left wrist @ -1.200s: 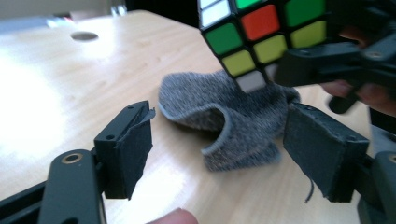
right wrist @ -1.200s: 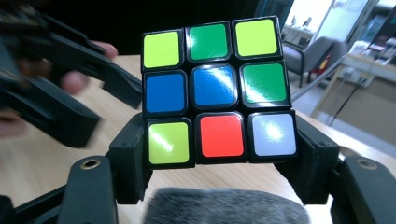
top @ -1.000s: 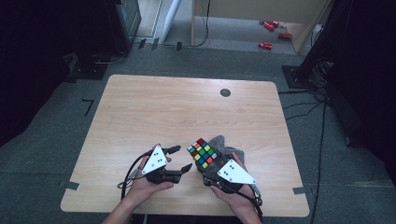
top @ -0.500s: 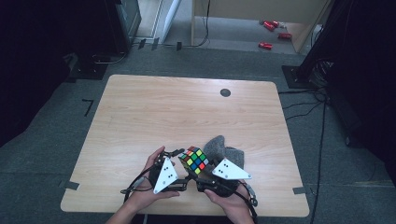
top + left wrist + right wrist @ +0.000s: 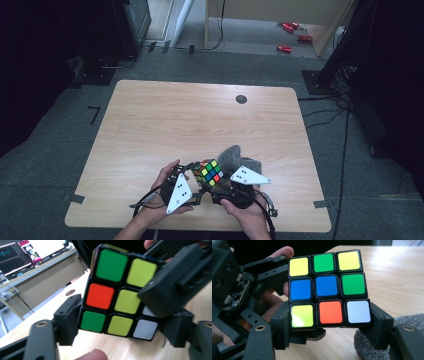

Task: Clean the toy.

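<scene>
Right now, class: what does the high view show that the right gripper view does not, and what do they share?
High view alone: the whole table, a dark round spot on it, and red things on the floor. Right gripper view alone: one cube face close up, blue centre, held between the right gripper. Both: the cube, the grey cloth, the left gripper.

The puzzle cube (image 5: 117,293) sits between the left tongs (image 5: 125,322), whose jaws have just been closing on its bottom row. The right tongs (image 5: 175,282) cover it at three o'clock, above the bench (image 5: 140,350).
</scene>
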The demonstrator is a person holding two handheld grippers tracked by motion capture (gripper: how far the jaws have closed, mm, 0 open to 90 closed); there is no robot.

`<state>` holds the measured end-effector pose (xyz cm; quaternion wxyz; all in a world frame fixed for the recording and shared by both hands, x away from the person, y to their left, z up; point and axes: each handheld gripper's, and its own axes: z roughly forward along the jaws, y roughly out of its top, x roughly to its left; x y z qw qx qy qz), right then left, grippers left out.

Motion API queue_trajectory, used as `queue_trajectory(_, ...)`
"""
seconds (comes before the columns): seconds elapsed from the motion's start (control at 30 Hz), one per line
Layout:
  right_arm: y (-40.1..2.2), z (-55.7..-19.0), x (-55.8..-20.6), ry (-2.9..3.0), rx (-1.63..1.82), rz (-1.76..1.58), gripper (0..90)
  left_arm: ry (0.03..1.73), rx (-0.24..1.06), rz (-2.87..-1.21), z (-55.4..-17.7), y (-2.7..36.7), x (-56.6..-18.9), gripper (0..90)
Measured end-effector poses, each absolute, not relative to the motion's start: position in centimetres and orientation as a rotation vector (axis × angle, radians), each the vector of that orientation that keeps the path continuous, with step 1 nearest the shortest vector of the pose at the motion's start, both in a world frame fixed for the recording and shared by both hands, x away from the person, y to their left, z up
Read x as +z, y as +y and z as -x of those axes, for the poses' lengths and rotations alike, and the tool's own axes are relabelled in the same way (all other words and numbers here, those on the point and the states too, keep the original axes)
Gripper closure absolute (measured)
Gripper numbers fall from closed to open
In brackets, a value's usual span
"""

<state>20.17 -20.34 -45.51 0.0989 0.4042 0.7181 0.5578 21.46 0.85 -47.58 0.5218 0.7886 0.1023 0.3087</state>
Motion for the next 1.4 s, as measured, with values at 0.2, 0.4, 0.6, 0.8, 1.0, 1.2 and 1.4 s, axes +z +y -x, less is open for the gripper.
queue_trajectory(0.2, -20.3, -20.5, -46.2, 2.119, 1.657, -1.208, 30.7, 0.290, 0.727, -1.932, -21.6, 0.9, -47.6, 33.8)
queue_trajectory(0.4, -21.1, -20.4, -45.5, 2.027, 1.682, -1.132, 22.3, 0.409, 0.662, -1.903, -22.9, 2.4, -47.4, 34.0)
queue_trajectory(0.6, -22.2, -21.0, -46.1, 1.940, 1.463, -1.085, 23.5, 0.518, 0.604, -1.874, -24.1, 3.8, -47.2, 34.0)
queue_trajectory(0.8, -23.4, -22.5, -49.4, 1.999, 1.199, -1.090, 26.6, 0.544, 0.557, -1.856, -24.5, 4.4, -47.0, 34.0)
queue_trajectory(1.0, -23.9, -23.4, -51.5, 2.075, 1.092, -1.093, 31.0, 0.533, 0.545, -1.864, -24.4, 4.3, -47.0, 34.0)
queue_trajectory(1.2, -24.0, -23.6, -52.0, 2.130, 1.063, -1.133, 35.3, 0.529, 0.524, -1.868, -24.4, 4.1, -47.0, 34.0)
queue_trajectory(1.4, -24.4, -23.7, -52.1, 2.156, 1.061, -1.207, 47.3, 0.540, 0.503, -1.860, -24.5, 4.3, -47.0, 34.1)
